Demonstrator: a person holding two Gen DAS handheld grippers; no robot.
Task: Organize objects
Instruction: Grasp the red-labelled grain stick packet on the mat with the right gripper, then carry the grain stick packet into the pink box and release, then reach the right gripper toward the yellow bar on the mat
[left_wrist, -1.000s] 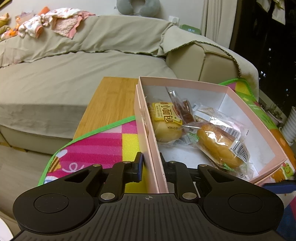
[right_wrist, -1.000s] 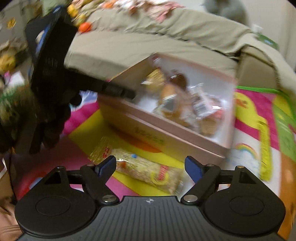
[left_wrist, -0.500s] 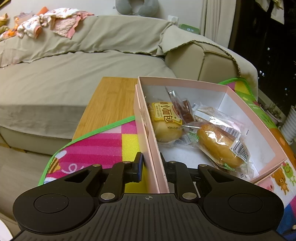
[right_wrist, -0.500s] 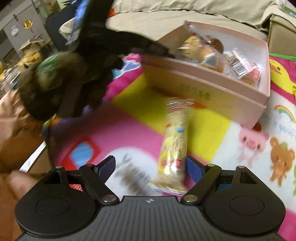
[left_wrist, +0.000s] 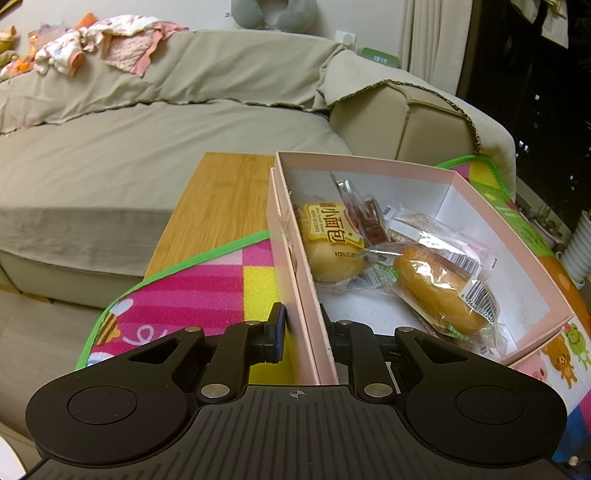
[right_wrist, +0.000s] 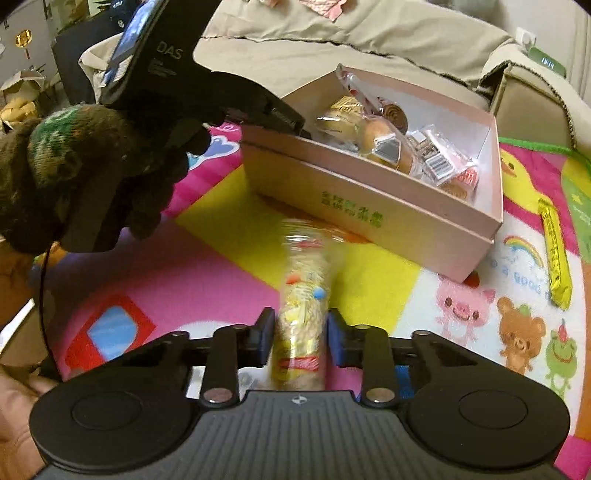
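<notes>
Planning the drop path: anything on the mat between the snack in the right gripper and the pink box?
Nothing: in the right wrist view, only bare play mat lies between the snack pack and the pink box.

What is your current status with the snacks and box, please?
Left tool clamped on pink box wall. Right tool just closed on snack packet. Path clear.

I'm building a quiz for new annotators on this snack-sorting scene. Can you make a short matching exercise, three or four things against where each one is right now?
Things
1. pink box wall
2. long snack pack
3. yellow bar
4. wrapped buns

Places
A. lying loose on the play mat, right of the box
B. inside the box
C. pinched by the left gripper
D. between the right gripper's just-closed jaws

Pairs: 1-C, 2-D, 3-A, 4-B
</notes>
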